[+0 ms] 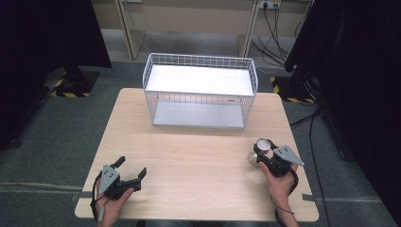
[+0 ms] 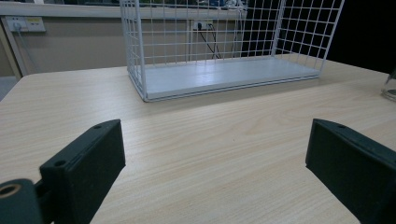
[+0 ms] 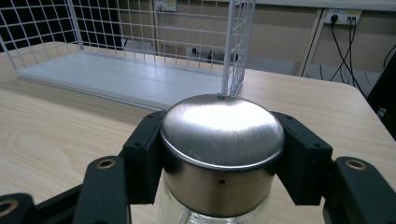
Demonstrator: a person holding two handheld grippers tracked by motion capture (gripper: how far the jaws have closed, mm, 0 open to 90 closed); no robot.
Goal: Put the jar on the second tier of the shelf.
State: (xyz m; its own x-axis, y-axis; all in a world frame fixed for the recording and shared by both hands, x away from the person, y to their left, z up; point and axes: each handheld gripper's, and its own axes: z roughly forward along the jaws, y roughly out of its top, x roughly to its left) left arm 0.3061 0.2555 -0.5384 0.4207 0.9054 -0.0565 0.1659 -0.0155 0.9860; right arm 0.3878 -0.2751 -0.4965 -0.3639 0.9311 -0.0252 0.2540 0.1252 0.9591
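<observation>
Two fingers of the right gripper (image 3: 219, 158) clamp a jar's metal lid (image 3: 222, 126).

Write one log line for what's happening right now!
left gripper: open, idle | right gripper: shut on jar lid | wire basket: empty

A light wooden table (image 1: 198, 165) is set on a grey floor (image 1: 56, 137). Behind it, a beige wall (image 1: 189, 19) with pale wooden posts is seen. Wall sockets (image 1: 270, 4) are fixed up high on the wall, and black cables (image 1: 272, 33) are hung down from them onto the floor. Dark curtains (image 1: 42, 33) are hung at both sides of the room. Yellow and black striped tape (image 1: 64, 90) is stuck on the floor under black stands.
</observation>
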